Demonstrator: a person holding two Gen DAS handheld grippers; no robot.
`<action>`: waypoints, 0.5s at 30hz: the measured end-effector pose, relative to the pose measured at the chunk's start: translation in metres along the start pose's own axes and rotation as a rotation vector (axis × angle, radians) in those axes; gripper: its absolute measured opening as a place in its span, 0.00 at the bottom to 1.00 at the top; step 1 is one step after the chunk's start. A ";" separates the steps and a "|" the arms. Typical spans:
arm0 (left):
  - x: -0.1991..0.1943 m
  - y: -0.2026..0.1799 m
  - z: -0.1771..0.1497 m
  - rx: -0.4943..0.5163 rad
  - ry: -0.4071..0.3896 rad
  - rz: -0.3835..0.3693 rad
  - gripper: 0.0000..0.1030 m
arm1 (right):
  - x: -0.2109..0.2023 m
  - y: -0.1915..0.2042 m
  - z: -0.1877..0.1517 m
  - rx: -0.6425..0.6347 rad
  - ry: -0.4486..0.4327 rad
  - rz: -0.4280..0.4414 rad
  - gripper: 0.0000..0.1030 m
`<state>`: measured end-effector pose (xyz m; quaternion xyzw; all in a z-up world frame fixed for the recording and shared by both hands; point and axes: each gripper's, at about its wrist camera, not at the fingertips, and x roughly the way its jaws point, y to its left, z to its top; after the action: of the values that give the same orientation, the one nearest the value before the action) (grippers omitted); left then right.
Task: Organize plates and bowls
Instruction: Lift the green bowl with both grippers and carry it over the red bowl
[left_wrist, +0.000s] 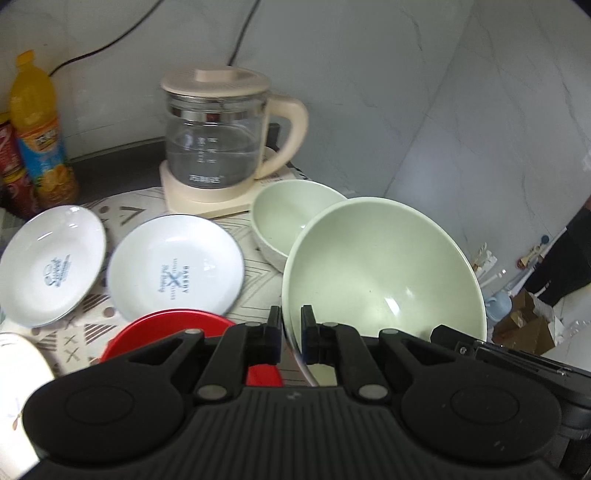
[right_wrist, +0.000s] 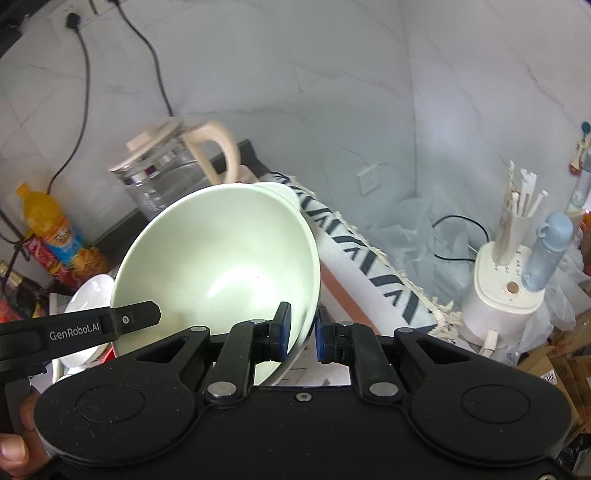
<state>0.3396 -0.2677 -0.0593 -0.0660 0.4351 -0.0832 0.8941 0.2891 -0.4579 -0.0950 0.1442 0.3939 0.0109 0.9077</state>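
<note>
Above the patterned tabletop (left_wrist: 122, 210), a large pale-green bowl (left_wrist: 384, 266), empty, is held tilted, its rim pinched by left tongs (left_wrist: 290, 332) and right tongs (right_wrist: 303, 334) alike. Unstacked at ten o'clock lie two empty white plates (left_wrist: 173, 266); a smaller green bowl (left_wrist: 288, 218) sits empty at twelve. Little is judged sorted.

A glass kettle (left_wrist: 218, 144) with cream lid and handle stands on its cream base (left_wrist: 207, 195) on a patterned cloth (left_wrist: 255, 266); an orange juice bottle (left_wrist: 37, 133) stands left by the wall, beside red cans (left_wrist: 14, 170), and black cables (right_wrist: 83, 92) hang above
</note>
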 end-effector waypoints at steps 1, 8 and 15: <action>-0.004 0.003 -0.001 -0.006 -0.005 0.006 0.07 | -0.002 0.003 0.000 -0.007 -0.001 0.007 0.13; -0.023 0.024 -0.009 -0.057 -0.029 0.043 0.07 | -0.008 0.025 -0.005 -0.056 -0.003 0.050 0.13; -0.036 0.051 -0.015 -0.107 -0.031 0.081 0.08 | -0.009 0.051 -0.011 -0.112 0.000 0.098 0.13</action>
<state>0.3106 -0.2112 -0.0502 -0.0974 0.4274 -0.0226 0.8985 0.2794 -0.4070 -0.0820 0.1122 0.3851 0.0775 0.9128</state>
